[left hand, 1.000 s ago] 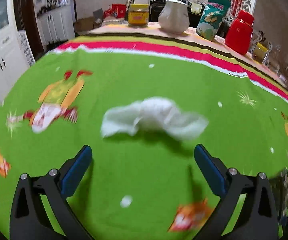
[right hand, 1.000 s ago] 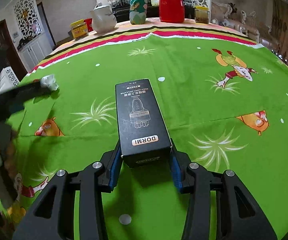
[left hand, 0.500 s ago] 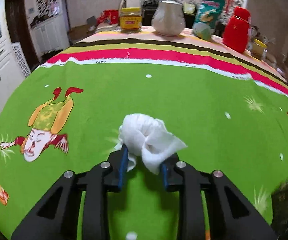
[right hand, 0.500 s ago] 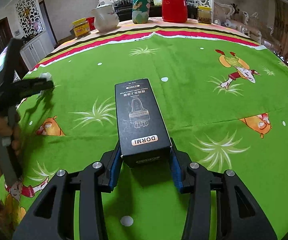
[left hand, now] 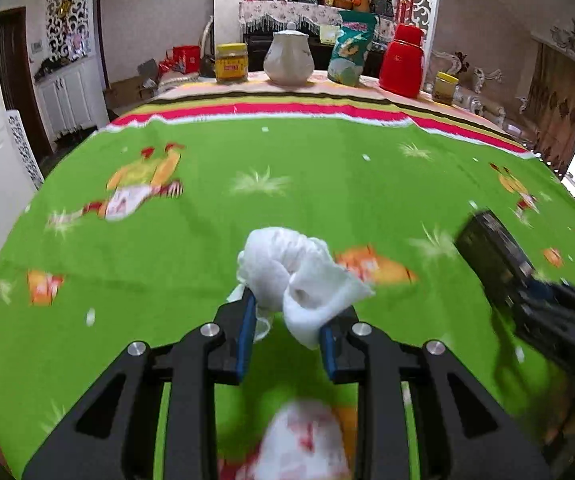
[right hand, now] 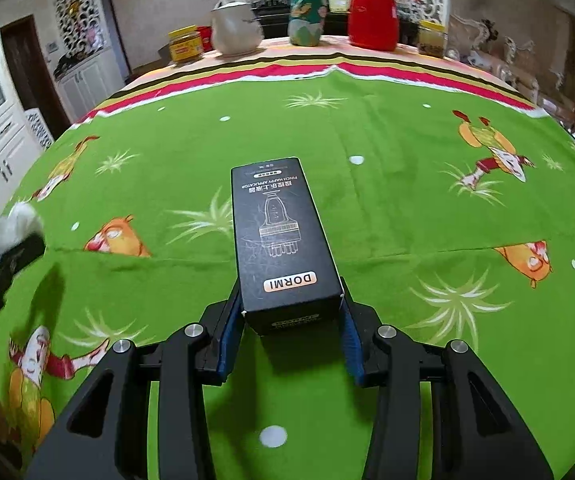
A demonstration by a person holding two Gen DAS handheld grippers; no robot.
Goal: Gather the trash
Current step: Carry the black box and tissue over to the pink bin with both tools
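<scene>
Left wrist view: the left gripper [left hand: 287, 330] is clamped on a crumpled white tissue [left hand: 293, 274], which bulges up from between the blue pads above the green cartoon-print tablecloth [left hand: 207, 240]. At the right edge the black box [left hand: 495, 256] shows, blurred, in the right gripper [left hand: 543, 300]. On the far striped edge stand a yellow-lidded jar [left hand: 231, 63] whose contents cannot be made out, a white lidded pot [left hand: 288, 59], a teal snack bag [left hand: 350, 53], a red thermos [left hand: 403, 61] and a small jar [left hand: 446, 88].

Right wrist view: the right gripper [right hand: 291, 332] is clamped on the near end of the black DORMI box [right hand: 281, 236], both pads pressing its sides. At the far left, the tissue [right hand: 19, 224] sits at the tip of the left gripper [right hand: 7, 256].
</scene>
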